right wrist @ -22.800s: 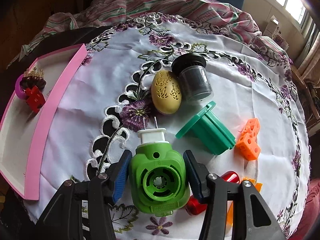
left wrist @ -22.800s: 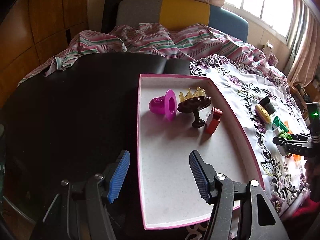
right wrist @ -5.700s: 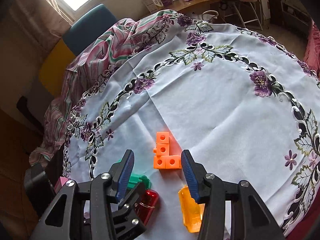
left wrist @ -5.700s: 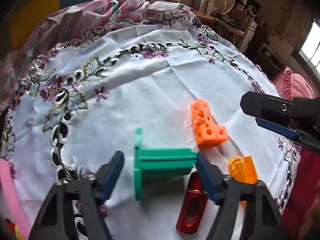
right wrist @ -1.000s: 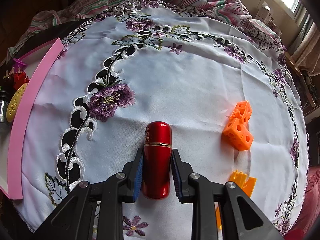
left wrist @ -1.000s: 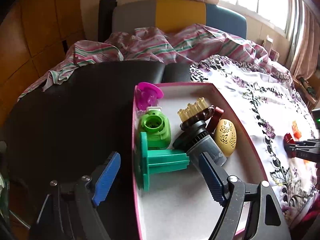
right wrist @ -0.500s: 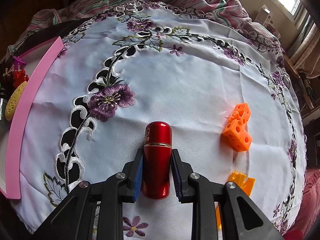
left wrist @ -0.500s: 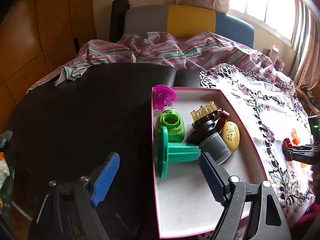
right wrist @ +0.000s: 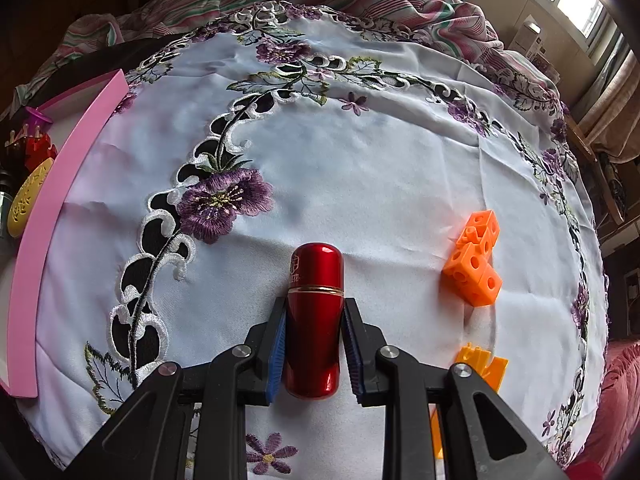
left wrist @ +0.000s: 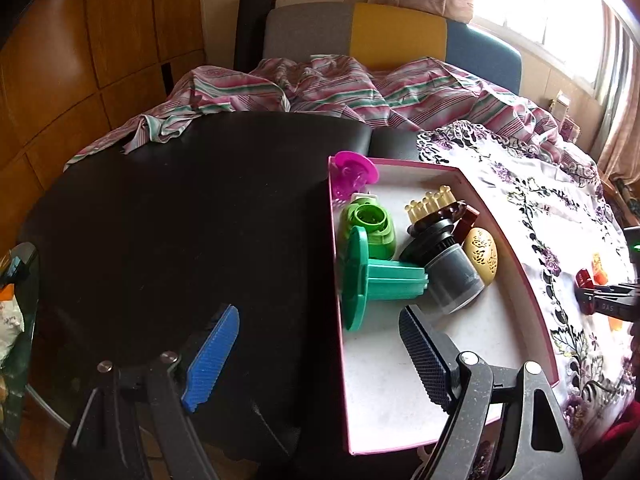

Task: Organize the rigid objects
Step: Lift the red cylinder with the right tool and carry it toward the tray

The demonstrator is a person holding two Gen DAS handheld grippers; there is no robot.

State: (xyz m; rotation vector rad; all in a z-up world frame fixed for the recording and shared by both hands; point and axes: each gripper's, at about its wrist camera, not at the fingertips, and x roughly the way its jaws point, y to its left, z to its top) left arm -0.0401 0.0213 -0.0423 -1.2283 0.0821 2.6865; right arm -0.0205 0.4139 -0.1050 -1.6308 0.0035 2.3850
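Here, embroidered white tablecloth (right wrist: 360,168), striped bedding (left wrist: 360,88), bright window (left wrist: 560,8)

The yellow-orange piece (right wrist: 478,364) sits partly hidden behind the right gripper (right wrist: 314,346). The frame edge crops the patterned egg (right wrist: 28,198).

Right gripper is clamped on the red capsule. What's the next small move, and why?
Probably lift the red capsule clear of the tablecloth and carry it left toward the pink tray. The right gripper is already shut on it, the other sorted items sit in that tray, and the left gripper hangs open and empty.
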